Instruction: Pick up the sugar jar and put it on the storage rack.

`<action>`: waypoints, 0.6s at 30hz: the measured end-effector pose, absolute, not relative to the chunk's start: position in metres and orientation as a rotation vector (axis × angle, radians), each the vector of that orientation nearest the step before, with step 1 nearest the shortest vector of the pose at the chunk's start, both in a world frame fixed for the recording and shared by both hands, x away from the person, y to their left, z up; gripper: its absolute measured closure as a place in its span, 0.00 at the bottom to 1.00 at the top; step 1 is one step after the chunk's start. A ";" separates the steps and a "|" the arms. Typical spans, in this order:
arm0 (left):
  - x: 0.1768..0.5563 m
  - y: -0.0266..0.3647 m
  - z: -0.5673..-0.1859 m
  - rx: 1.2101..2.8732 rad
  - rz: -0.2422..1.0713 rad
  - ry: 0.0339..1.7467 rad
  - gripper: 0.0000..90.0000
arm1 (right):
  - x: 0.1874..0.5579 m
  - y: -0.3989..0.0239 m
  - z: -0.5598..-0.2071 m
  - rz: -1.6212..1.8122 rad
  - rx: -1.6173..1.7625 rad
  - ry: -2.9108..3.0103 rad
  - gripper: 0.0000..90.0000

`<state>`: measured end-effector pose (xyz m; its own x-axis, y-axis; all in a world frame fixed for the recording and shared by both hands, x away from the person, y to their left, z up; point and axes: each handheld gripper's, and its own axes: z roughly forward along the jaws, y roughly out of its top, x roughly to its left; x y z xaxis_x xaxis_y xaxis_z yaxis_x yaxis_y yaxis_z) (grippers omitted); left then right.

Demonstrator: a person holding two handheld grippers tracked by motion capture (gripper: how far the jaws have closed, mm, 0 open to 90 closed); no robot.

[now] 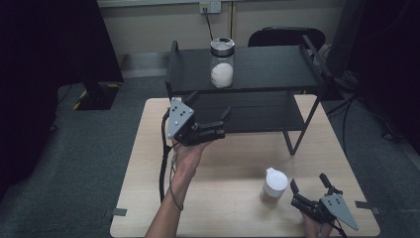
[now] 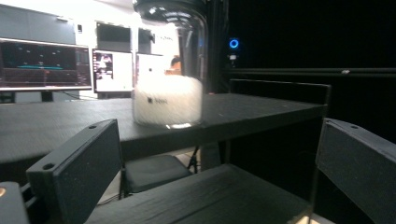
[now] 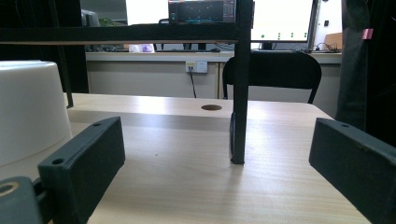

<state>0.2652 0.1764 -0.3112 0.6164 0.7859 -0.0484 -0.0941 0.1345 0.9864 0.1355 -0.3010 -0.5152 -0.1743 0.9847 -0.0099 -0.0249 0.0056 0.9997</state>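
Note:
A glass jar [image 1: 221, 63] with a silver lid and white contents stands on the top board of a black two-level shelf [image 1: 277, 69]. My left gripper [image 1: 209, 105] is held in a hand at the shelf's front left, open, level with the lower board. In the left gripper view the jar [image 2: 168, 93] rises straight ahead above the open left gripper [image 2: 219, 154], nothing between the jaws. A white lidded container [image 1: 275, 182] sits on the table near the front right. My right gripper [image 1: 308, 181] rests just right of it, open and empty. In the right gripper view the container [image 3: 28, 107] stands at the left, beside the left jaw.
The shelf stands on the far half of a light wooden table [image 1: 233, 163]. One shelf leg [image 3: 240, 93] is straight ahead of the right gripper. A black chair [image 1: 287, 35] stands behind the table. Grey floor surrounds the table; cables lie at the right.

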 end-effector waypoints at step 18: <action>0.231 0.170 -0.355 1.263 0.757 0.699 0.00 | 0.135 -0.301 -0.515 1.342 1.097 1.322 0.03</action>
